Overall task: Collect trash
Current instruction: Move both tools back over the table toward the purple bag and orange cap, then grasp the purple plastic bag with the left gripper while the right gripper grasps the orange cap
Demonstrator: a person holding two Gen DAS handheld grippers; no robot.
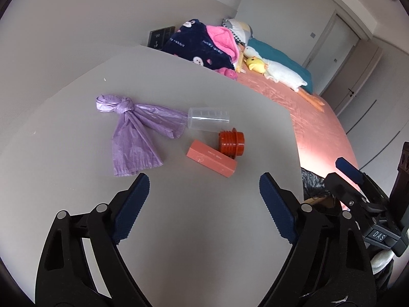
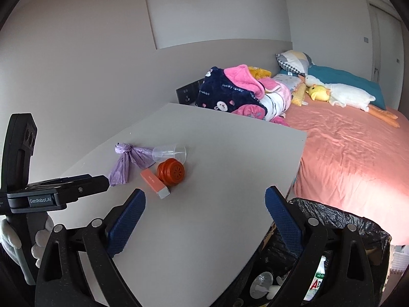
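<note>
Trash lies on a grey table (image 1: 76, 133): a knotted purple plastic bag (image 1: 135, 133), a clear plastic cup (image 1: 208, 118) on its side, an orange ribbed cap (image 1: 231, 143) and a pink box (image 1: 212, 161). My left gripper (image 1: 204, 192) is open and empty, just short of the box. In the right wrist view the same bag (image 2: 127, 161), cup (image 2: 170, 153), cap (image 2: 171, 171) and box (image 2: 154, 183) lie ahead of my right gripper (image 2: 204, 204), which is open and empty over the table's near corner.
A bin with a black liner (image 2: 340, 220) stands below the table's right edge and holds a bottle and other trash. A bed (image 2: 352, 153) with a pink sheet, blankets and plush toys lies beyond. The left gripper's body (image 2: 58, 192) shows at the left.
</note>
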